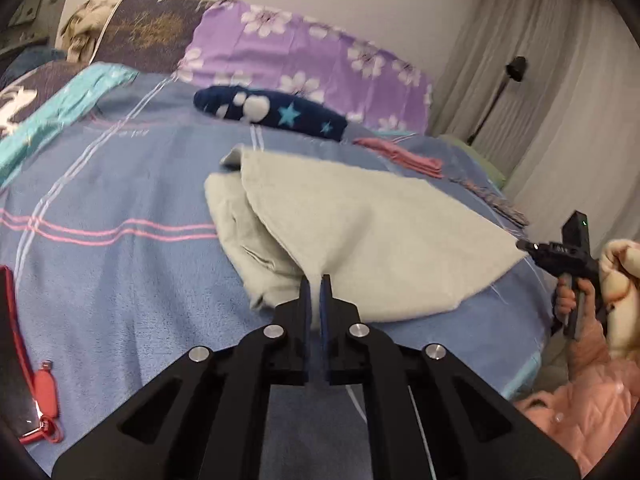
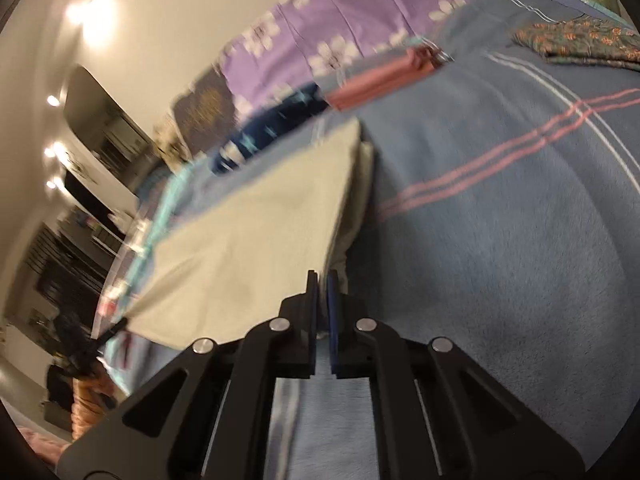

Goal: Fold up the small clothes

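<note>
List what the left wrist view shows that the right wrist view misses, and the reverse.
Only the left wrist view shows the red-edged phone on the blanket, the curtains and the black lamp. Only the right wrist view shows the patterned folded cloth and the dark doorway with ceiling lights. Both show the pale green cloth, pinched by the left hand-held gripper and the right hand-held gripper, plus the blue blanket, pink folded cloth, star-print cloth and purple floral pillow.
</note>
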`<move>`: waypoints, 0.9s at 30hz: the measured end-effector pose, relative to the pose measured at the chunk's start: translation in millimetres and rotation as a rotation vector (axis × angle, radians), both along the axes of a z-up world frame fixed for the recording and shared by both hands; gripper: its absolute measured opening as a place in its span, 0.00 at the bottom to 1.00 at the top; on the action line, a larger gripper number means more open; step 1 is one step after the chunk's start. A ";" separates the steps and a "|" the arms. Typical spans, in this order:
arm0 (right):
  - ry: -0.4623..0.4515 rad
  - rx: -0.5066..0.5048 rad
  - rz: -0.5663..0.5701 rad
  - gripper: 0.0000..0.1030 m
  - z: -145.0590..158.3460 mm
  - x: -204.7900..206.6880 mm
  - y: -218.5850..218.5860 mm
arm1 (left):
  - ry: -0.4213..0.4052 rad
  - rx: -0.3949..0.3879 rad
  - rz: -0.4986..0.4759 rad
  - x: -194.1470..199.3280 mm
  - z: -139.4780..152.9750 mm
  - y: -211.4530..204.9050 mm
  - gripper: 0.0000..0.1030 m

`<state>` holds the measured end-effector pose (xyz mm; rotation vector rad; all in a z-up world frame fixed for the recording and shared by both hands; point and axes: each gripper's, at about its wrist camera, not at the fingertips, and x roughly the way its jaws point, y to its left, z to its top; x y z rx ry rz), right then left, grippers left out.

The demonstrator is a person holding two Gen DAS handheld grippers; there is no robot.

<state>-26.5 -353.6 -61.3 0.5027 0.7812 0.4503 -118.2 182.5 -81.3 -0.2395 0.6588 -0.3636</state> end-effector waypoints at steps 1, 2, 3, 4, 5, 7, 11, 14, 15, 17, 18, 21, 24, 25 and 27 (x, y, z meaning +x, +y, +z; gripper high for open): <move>-0.006 -0.019 0.006 0.02 2.0 -1.3 -1.8 | -0.003 0.040 -0.021 -7.1 0.6 -3.5 0.03; 0.005 -0.061 0.010 0.02 -1.0 -2.2 -2.5 | 0.010 0.063 -0.034 -10.1 -2.2 -5.7 0.03; 0.033 -0.093 0.011 0.02 -8.5 -1.6 -2.4 | 0.046 0.085 -0.050 -14.3 -10.7 -8.8 0.03; 0.070 -0.118 0.011 0.02 -18.9 -0.4 -1.8 | 0.071 0.102 -0.058 -14.4 -16.6 -11.9 0.03; 0.119 -0.136 0.005 0.02 -33.1 1.3 -1.2 | 0.101 0.123 -0.065 -15.5 -25.9 -14.7 0.03; 0.172 -0.138 -0.011 0.03 -49.6 4.2 -0.3 | 0.156 0.159 -0.045 -15.2 -43.3 -16.6 0.03; 0.150 -0.152 -0.036 0.10 -43.1 3.8 0.1 | 0.165 0.142 0.042 -10.7 -43.2 -3.2 0.13; 0.099 -0.178 -0.045 0.12 -28.2 3.3 0.5 | 0.084 0.112 0.073 -8.7 -21.9 1.2 0.38; 0.089 -0.171 -0.048 0.20 -25.7 4.5 1.4 | 0.065 0.100 0.072 -5.7 -15.9 -0.2 0.40; 0.078 -0.151 -0.042 0.39 -25.5 7.0 3.2 | 0.078 0.098 0.052 3.0 -17.1 -7.2 0.48; 0.084 -0.153 -0.037 0.43 -28.2 8.6 4.6 | 0.109 0.114 0.039 9.9 -22.8 -11.8 0.48; 0.137 -0.166 -0.014 0.43 -46.2 12.6 9.1 | 0.180 0.139 0.006 15.9 -42.1 -19.6 0.44; 0.136 -0.183 -0.037 0.21 -52.2 10.7 6.7 | 0.154 0.131 0.021 8.3 -41.3 -15.7 0.05; 0.144 -0.161 -0.032 0.16 -52.5 11.3 3.8 | 0.126 0.132 0.032 3.4 -33.6 -13.5 0.03; 0.165 -0.121 -0.039 0.15 -54.4 13.6 -3.2 | 0.103 0.172 0.019 -4.6 -23.3 -12.2 0.03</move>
